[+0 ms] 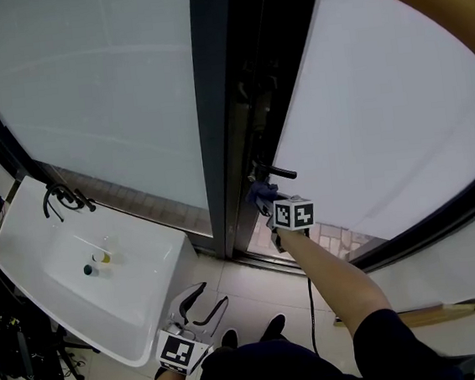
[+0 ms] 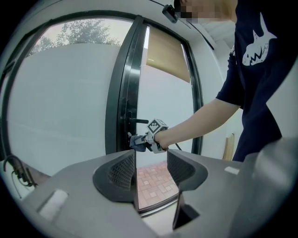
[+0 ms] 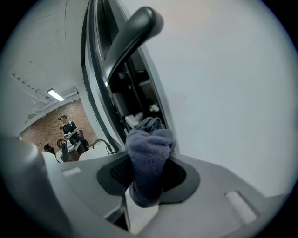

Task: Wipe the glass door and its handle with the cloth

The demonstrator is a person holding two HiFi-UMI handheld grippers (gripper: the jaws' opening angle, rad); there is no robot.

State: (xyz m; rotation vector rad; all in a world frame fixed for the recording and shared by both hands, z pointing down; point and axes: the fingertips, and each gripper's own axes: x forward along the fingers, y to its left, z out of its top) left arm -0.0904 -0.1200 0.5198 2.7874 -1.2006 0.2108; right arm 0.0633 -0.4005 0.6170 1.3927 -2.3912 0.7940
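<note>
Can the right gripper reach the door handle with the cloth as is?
Probably yes: the right gripper, shut on the cloth, sits just below the handle, and nothing shows between them.

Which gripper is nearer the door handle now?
Right. The right gripper, shut on the cloth, sits just below the handle; the left gripper hangs open, low beside the sink.

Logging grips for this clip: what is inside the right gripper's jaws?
A bunched blue cloth, clamped between the right gripper's jaws, below the door handle. The cloth covers the jaws' inner faces and the door edge behind it.
</note>
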